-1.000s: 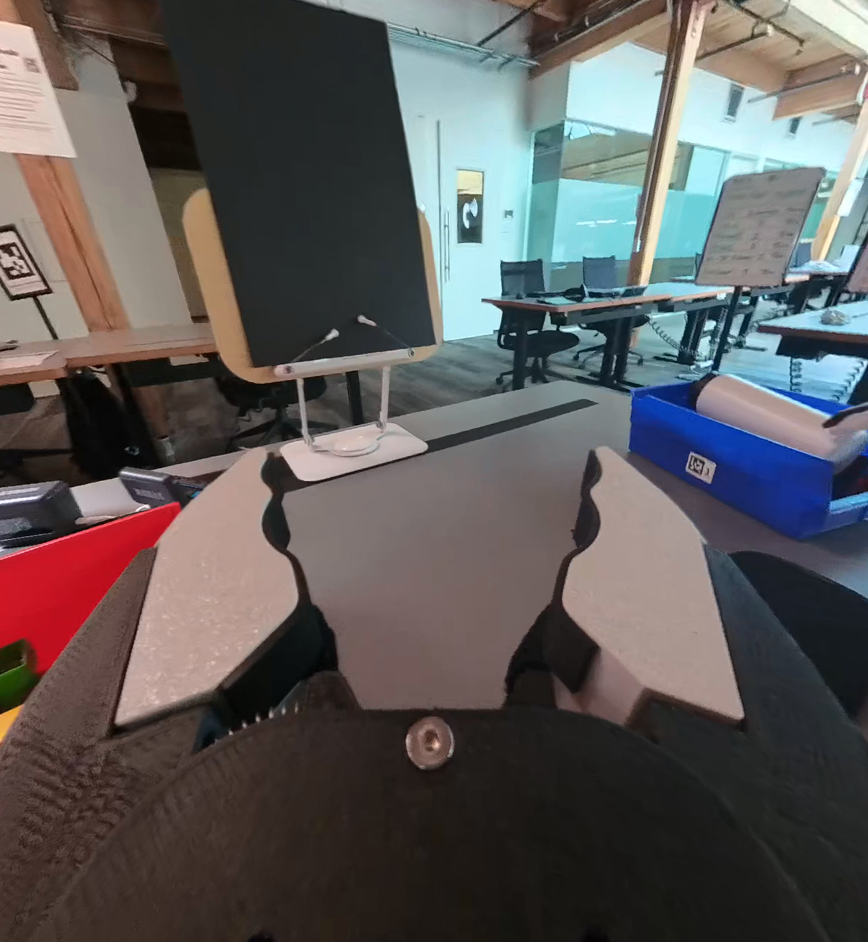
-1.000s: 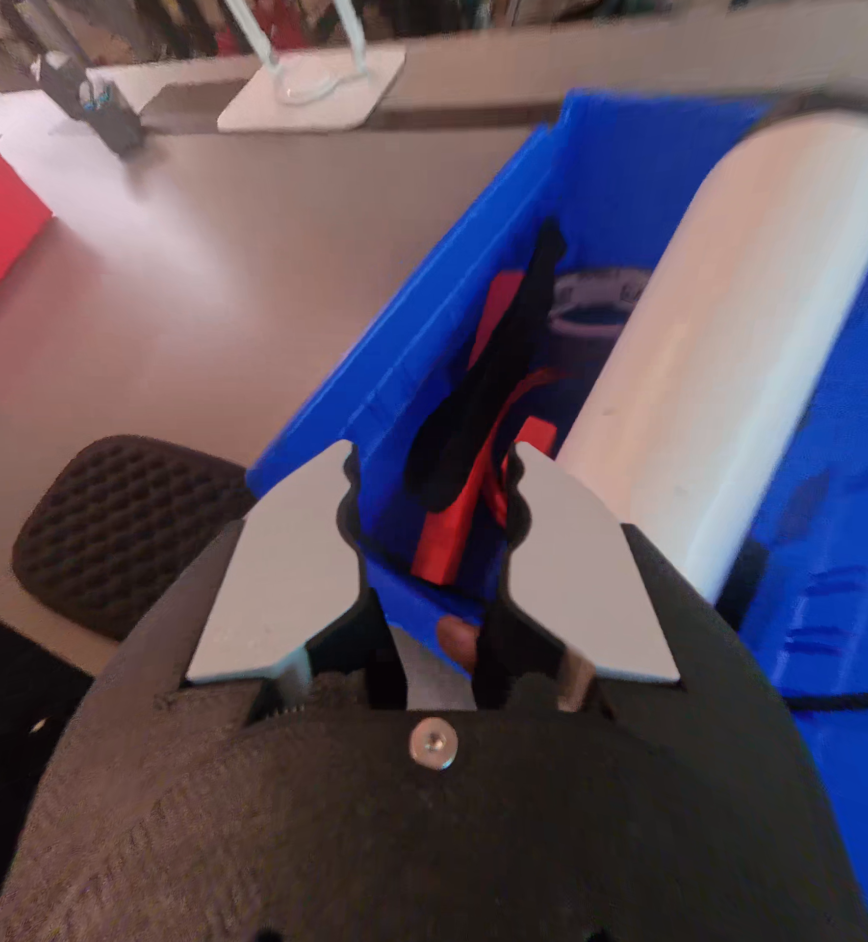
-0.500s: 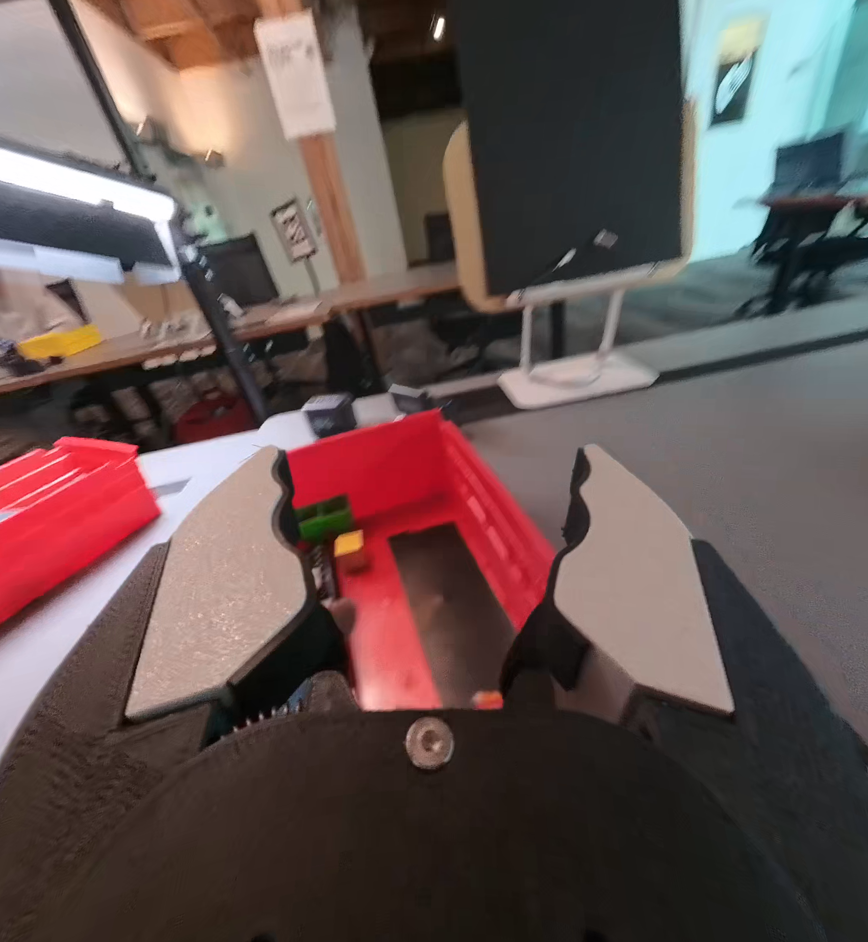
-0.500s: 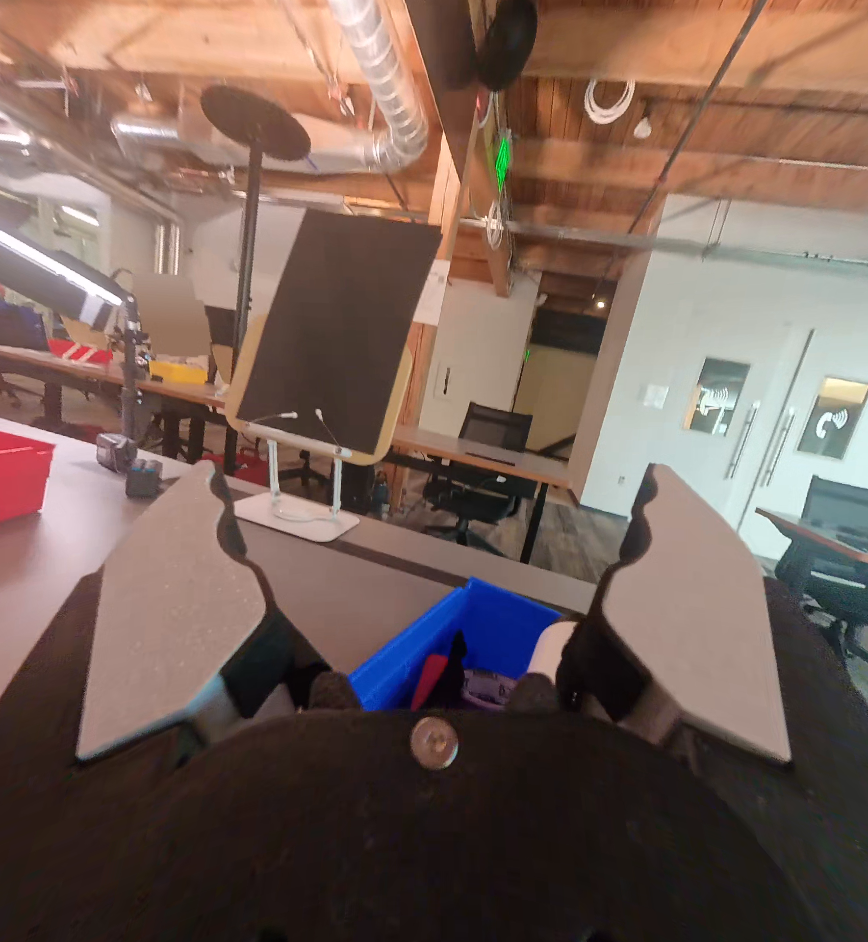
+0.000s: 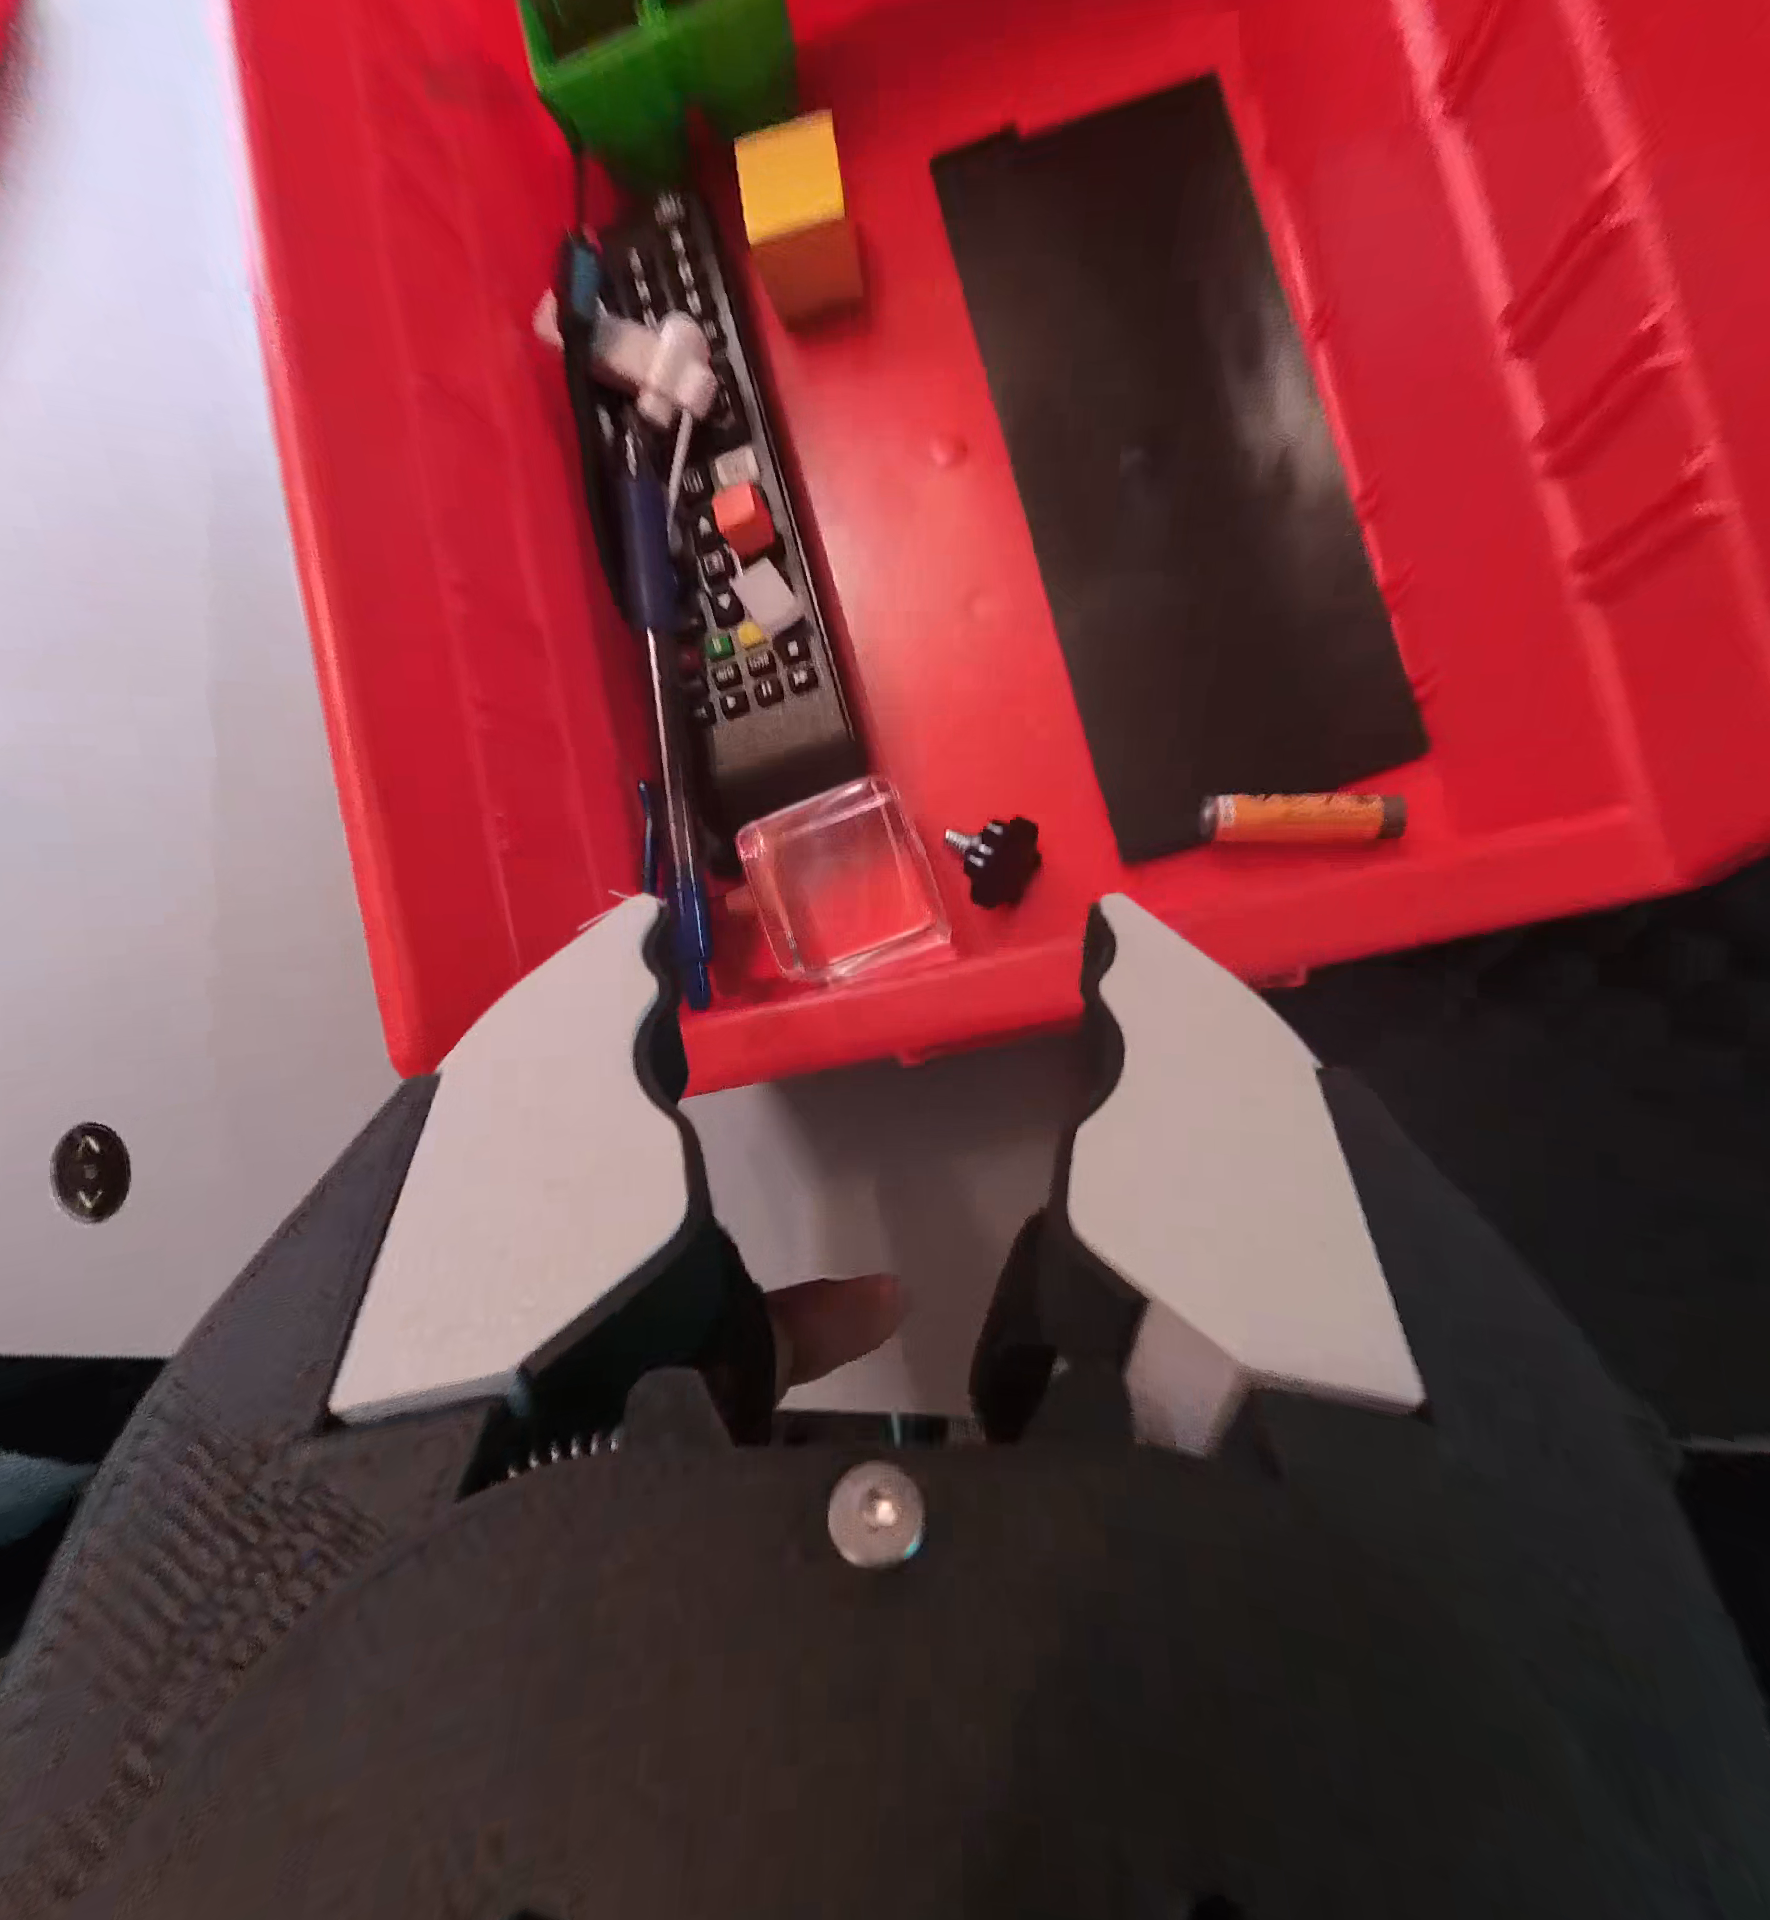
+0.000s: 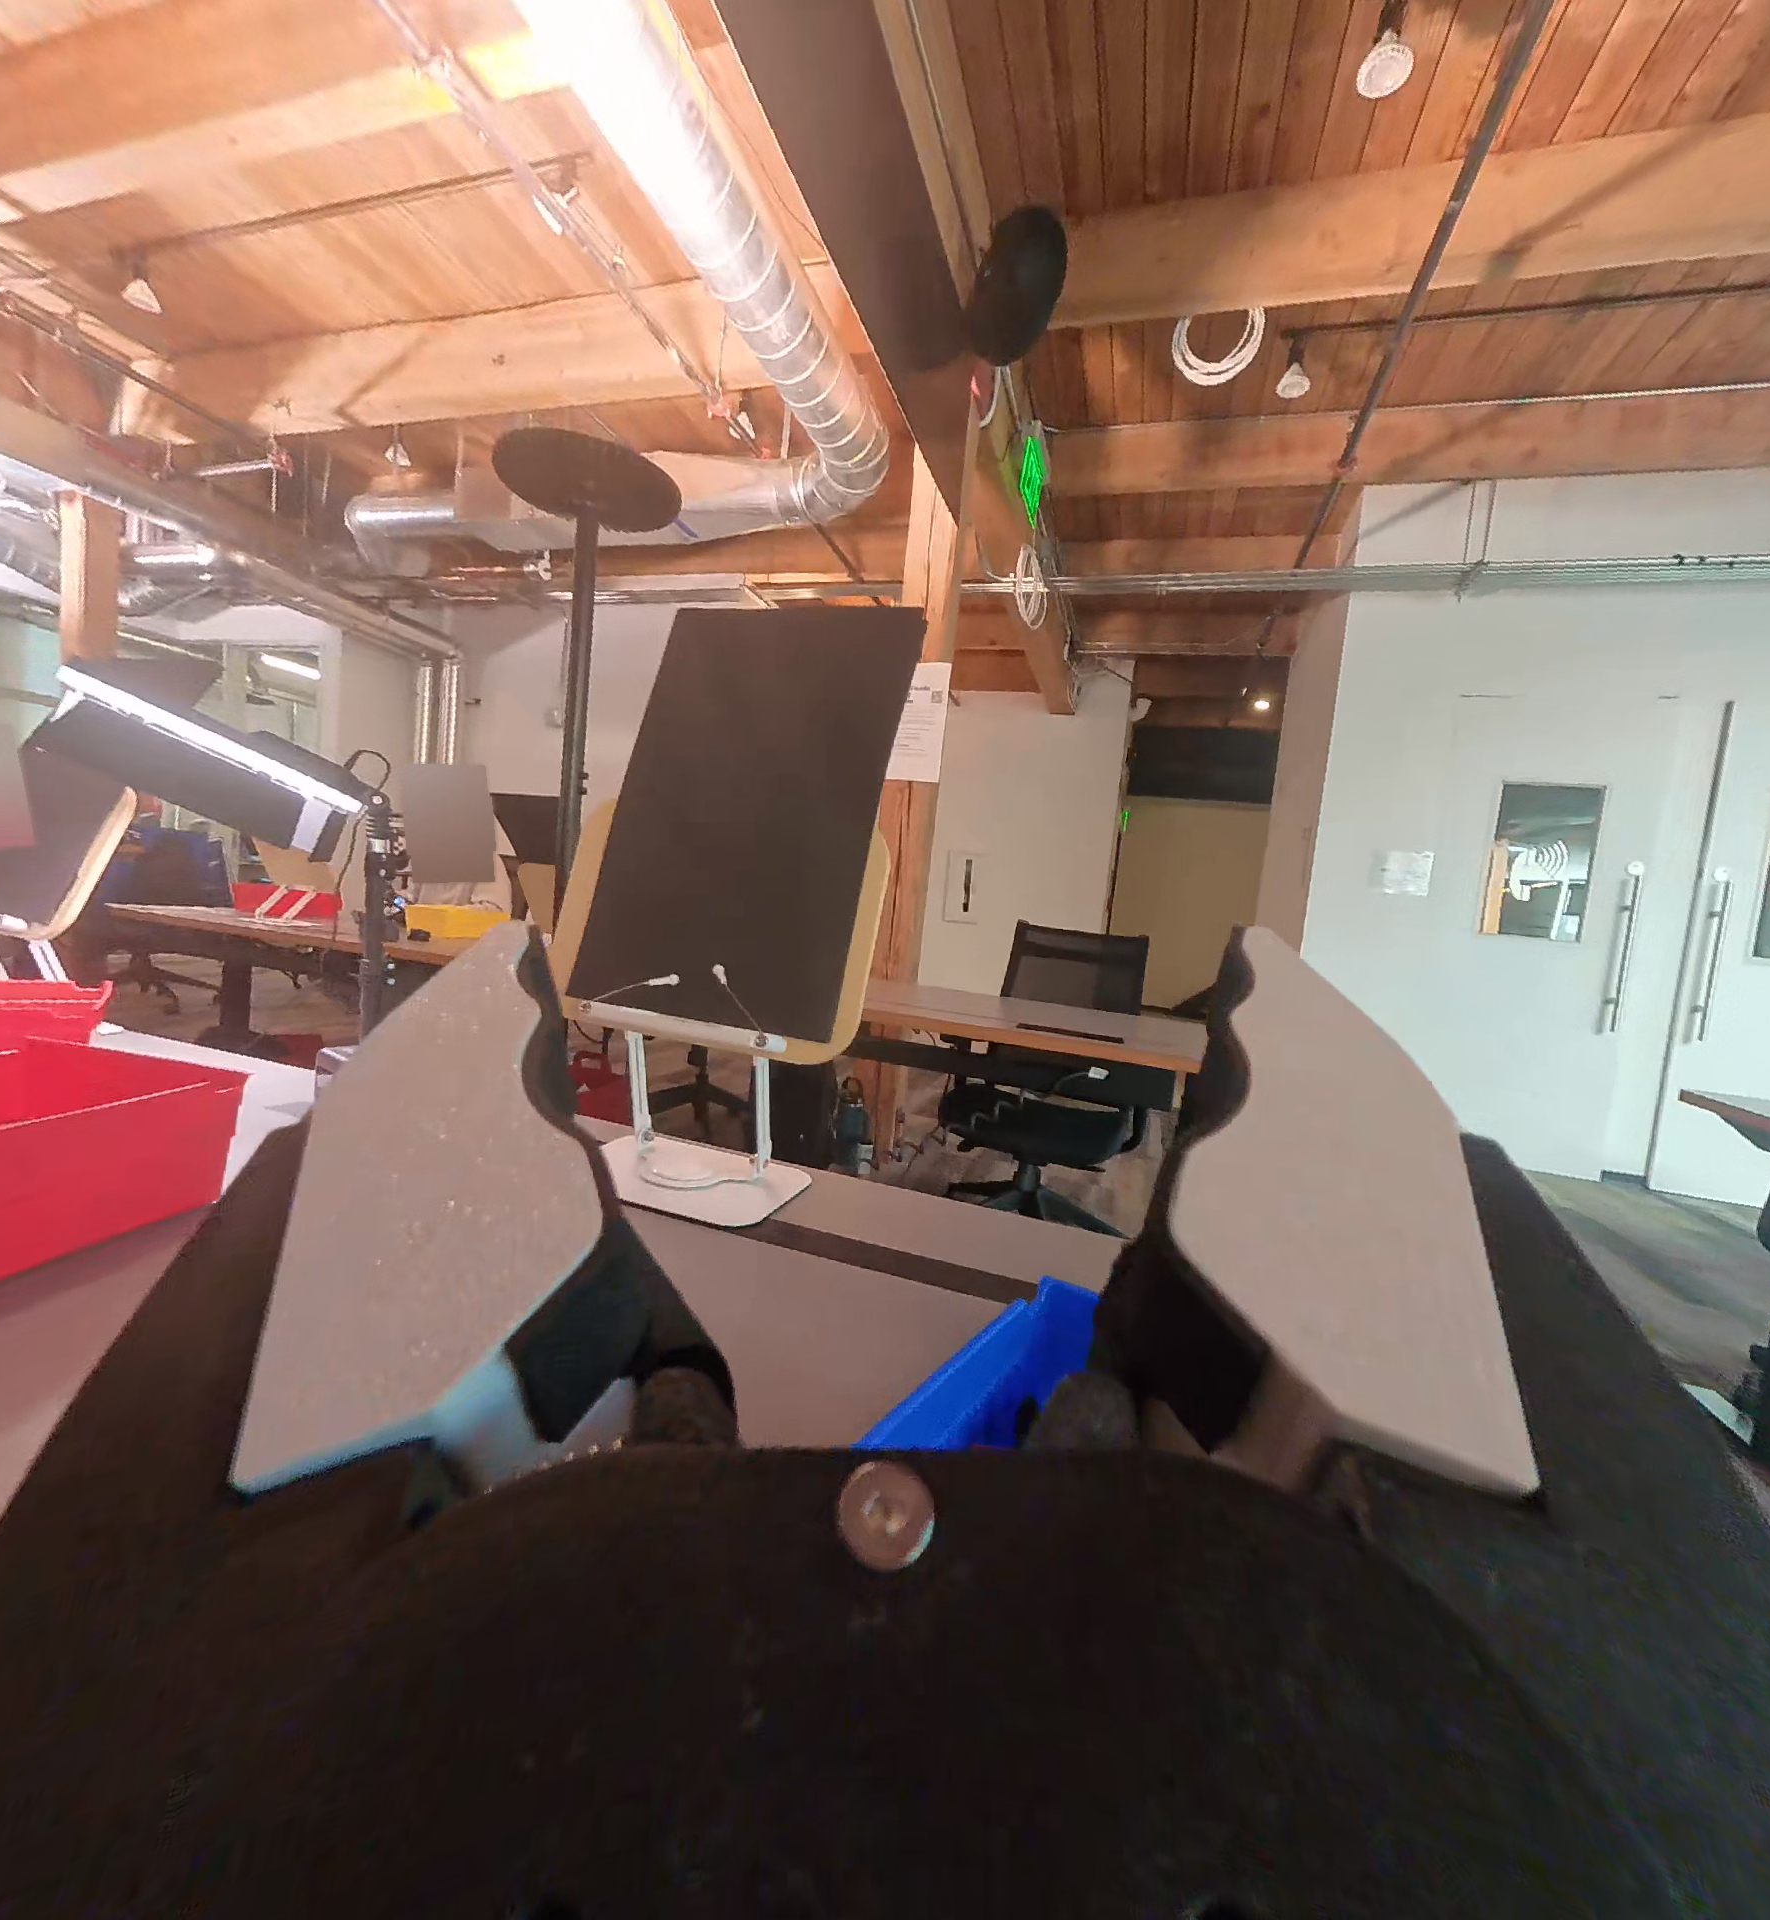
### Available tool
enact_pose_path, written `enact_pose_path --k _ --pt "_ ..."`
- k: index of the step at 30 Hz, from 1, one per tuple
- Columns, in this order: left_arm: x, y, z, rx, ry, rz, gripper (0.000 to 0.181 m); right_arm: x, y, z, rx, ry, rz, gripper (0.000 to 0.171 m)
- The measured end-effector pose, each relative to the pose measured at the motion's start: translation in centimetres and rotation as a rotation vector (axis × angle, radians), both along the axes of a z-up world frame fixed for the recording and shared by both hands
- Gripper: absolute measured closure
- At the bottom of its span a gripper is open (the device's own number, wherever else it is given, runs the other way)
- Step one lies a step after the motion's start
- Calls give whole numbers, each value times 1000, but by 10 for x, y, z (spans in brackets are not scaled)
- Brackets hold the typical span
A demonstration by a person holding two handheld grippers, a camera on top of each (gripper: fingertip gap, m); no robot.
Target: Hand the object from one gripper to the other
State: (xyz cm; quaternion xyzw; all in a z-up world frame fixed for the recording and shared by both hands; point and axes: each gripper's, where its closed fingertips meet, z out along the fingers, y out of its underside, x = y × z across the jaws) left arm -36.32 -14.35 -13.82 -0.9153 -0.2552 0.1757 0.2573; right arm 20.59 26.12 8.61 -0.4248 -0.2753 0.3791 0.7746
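Observation:
My left gripper (image 5: 876, 914) is open and empty, pointing down over the near edge of a red bin (image 5: 964, 1018). In the bin lie a black remote control (image 5: 746, 582), a clear plastic cube (image 5: 839, 883), a blue pen (image 5: 668, 727), a small black knob screw (image 5: 1000, 857), an orange battery (image 5: 1302, 818), a yellow block (image 5: 798, 223), a green piece (image 5: 652, 73) and a black flat panel (image 5: 1172, 447). My right gripper (image 6: 881, 945) is open and empty, held level above the table, with a blue bin (image 6: 985, 1392) just below it.
A black board on a white stand (image 6: 735, 831) sits at the table's far edge. The red bin (image 6: 50, 1132) shows at the left in the right wrist view. A round button (image 5: 89, 1172) is set in the white table left of my left gripper. Desks and chairs stand behind. Tip to tip, the grippers are about 75 cm apart. From the left gripper's tips to the small black knob screw (image 5: 1000, 857) is close to 5 cm. From the left gripper's tips to the orange battery (image 5: 1302, 818) is close to 7 cm. About 10 cm separates my left fingertips from the black remote control (image 5: 746, 582).
My left gripper swung left and tipped down over the red bin. My right gripper rose out of the blue bin, levelled off and opened wider.

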Motion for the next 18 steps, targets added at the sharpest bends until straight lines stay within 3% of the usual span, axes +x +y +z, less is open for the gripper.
enact_pose_path --k 8,18 --pt "-16 -13 -30 -202 -230 62 124 -4 -10 2 30 -26 7 56" --pt "-19 -2 -34 -277 -169 15 122 -5 -14 4 39 -28 16 59"
